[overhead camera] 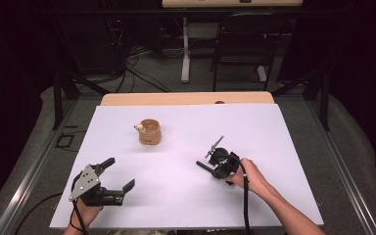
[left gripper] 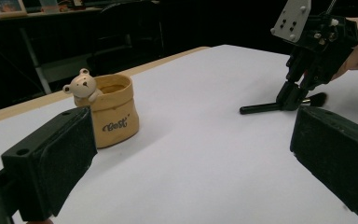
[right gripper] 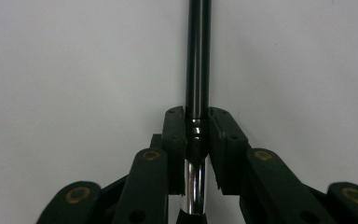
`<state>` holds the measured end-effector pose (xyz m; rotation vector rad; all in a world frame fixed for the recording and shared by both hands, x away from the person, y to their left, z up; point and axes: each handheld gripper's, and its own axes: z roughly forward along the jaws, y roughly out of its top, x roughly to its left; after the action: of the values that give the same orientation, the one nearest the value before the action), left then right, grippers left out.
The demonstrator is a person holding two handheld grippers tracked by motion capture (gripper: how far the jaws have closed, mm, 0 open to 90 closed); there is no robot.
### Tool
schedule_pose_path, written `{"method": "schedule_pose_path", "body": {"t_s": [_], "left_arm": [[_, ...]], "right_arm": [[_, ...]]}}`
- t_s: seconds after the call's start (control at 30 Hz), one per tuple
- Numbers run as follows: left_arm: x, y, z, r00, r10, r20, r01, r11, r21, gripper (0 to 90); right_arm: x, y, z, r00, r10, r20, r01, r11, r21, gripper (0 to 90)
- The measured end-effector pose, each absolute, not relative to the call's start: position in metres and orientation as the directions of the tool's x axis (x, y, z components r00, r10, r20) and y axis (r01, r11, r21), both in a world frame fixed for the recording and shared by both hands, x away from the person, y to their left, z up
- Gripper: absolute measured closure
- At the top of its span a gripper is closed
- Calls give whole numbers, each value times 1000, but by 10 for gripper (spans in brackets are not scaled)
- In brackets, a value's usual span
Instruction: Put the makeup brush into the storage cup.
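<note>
High view, surface: a white sheet-covered surface [overhead camera: 186, 196] with a strip of pale wood along its far edge.
High view, left hand-held gripper [overhead camera: 119, 175]: near the front left corner, held from below by a hand, jaws spread wide with nothing between them, grey three-cornered plate on top.
High view, right hand-held gripper [overhead camera: 213, 160]: right of the middle, tipped down onto the sheet, closed around a slim black make-up brush [overhead camera: 204, 166] that lies on the surface, its handle sticking out toward the left.
High view, pot: a small tan ceramic pot with a little white bear on its rim [overhead camera: 150, 132] stands upright toward the far side, well apart from both tools.

Left gripper view, own jaws: two black blocks rise at the lower left and lower right, far apart, bare white sheet between them.
Left gripper view, pot [left gripper: 112, 111]: upright, left of centre, bear leaning over the rim, dark lettering on the front.
Left gripper view, right hand-held gripper [left gripper: 292, 98]: at the upper right, pointing down, pinching the brush [left gripper: 260, 108]; the black handle lies flat on the sheet and dark bristles show on the other side of the jaws.

Right gripper view, grasp: the fingertips [right gripper: 173, 135] press on both sides of the brush [right gripper: 198, 56] where the black handle meets a shiny metal collar.
Right gripper view, brush position: handle runs straight away from the jaws over the white sheet.
</note>
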<state>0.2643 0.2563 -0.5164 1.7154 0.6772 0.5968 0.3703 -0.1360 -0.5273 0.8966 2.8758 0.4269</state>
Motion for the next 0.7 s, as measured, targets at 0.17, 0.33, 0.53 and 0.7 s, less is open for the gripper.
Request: {"method": "schedule_pose_path", "body": {"t_s": [0.17, 0.33, 0.53, 0.7], "left_arm": [[264, 256, -516, 708, 705, 42, 135, -193, 972, 3], [264, 255, -517, 712, 700, 44, 137, -200, 970, 4], [265, 254, -517, 715, 697, 47, 134, -203, 970, 4], [265, 254, -517, 715, 697, 49, 136, -208, 969, 5]], "right_arm": [[369, -135, -532, -824, 566, -22, 523, 775, 354, 781], [369, -137, -533, -826, 564, -17, 518, 769, 374, 782], [370, -140, -529, -824, 567, -16, 521, 768, 373, 782], [371, -144, -523, -820, 573, -15, 521, 756, 397, 782]]}}
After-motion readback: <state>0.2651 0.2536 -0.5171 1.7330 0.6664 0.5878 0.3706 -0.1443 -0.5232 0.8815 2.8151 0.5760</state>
